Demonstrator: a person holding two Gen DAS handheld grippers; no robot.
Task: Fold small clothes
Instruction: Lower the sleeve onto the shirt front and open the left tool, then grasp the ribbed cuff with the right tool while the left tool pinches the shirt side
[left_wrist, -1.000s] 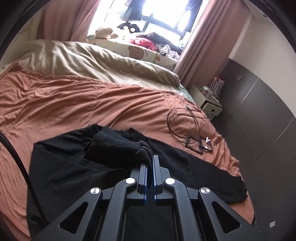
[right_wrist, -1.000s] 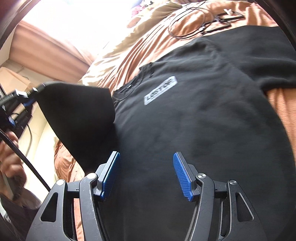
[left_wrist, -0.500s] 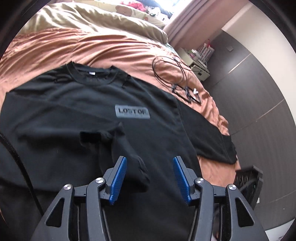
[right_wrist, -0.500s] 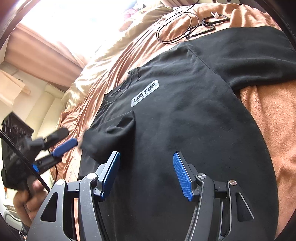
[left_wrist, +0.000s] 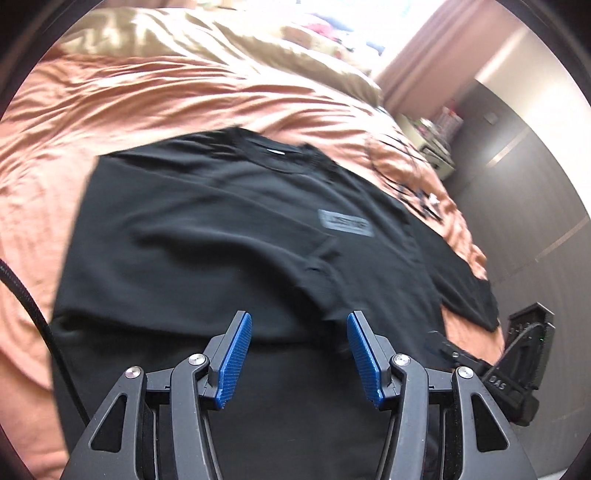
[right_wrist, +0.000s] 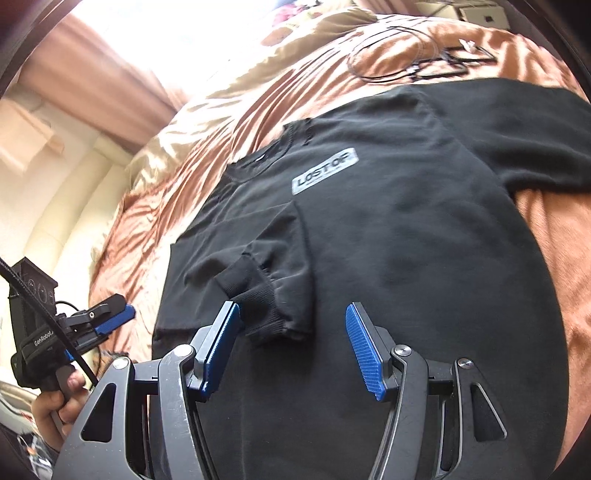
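Jaws on my left gripper (left_wrist: 299, 354) now stand parted and empty; a second ago they pinched the ribbed cuff (right_wrist: 258, 306). My right gripper (right_wrist: 291, 354) hovers equally parted, holding nothing. Just beyond, the folded-in sleeve (right_wrist: 255, 254) lies released across the black long-sleeved cotton sweatshirt (right_wrist: 406, 229), which is spread flat on the rust-orange bedspread (right_wrist: 554, 236). First fold judged complete. Farther off, the opposite sleeve (right_wrist: 517, 122) remains outstretched, unfolded.
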